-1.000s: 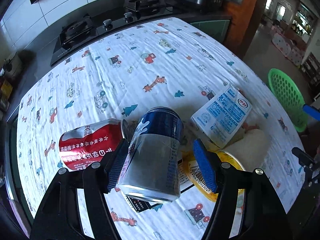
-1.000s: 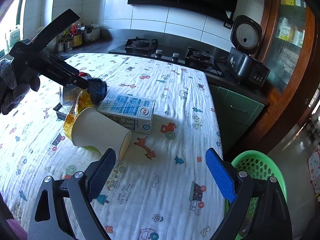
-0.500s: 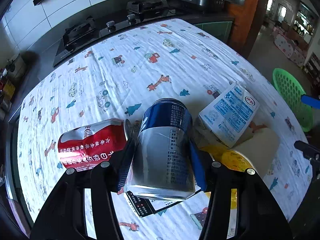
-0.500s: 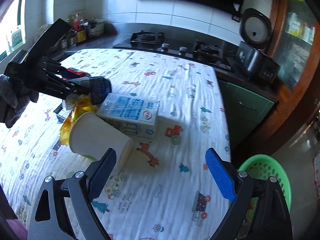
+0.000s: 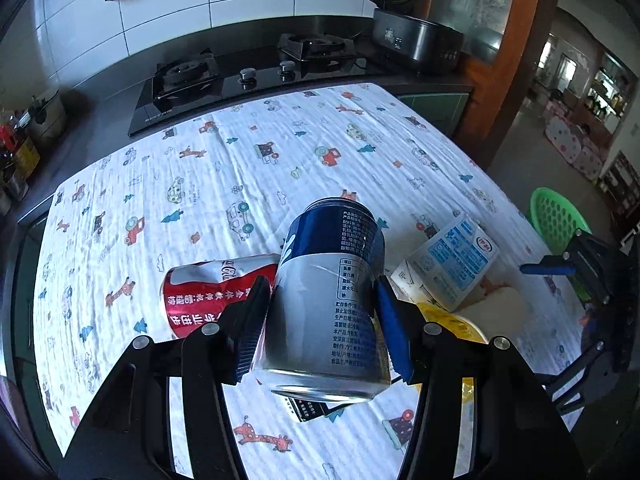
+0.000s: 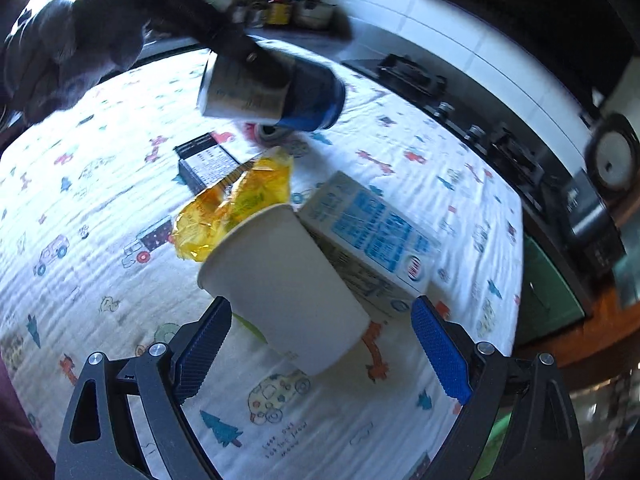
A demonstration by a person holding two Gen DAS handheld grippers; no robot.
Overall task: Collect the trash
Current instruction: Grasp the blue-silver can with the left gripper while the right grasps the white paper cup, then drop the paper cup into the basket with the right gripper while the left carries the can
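left gripper (image 5: 320, 324) clamped on the blue can (image 5: 332, 300), lifted off the cloth (image 5: 248, 168), with the red can (image 5: 208, 292) lying beyond it to the left. right gripper (image 6: 320, 344) with fingers wide apart astride the paper cup (image 6: 284, 284), pads clear of it; behind the cup lie the yellow wrapper (image 6: 236, 204) and milk carton (image 6: 372, 240).

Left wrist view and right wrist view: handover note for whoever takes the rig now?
Left tool: shut on the blue can, lifted off the cloth.
Right tool: open around the paper cup lying on its side, not gripped.
On the table: red can, milk carton, yellow wrapper, dark box.
Green basket past the table edge.
Done: nothing visibly binned.
Left: everything.
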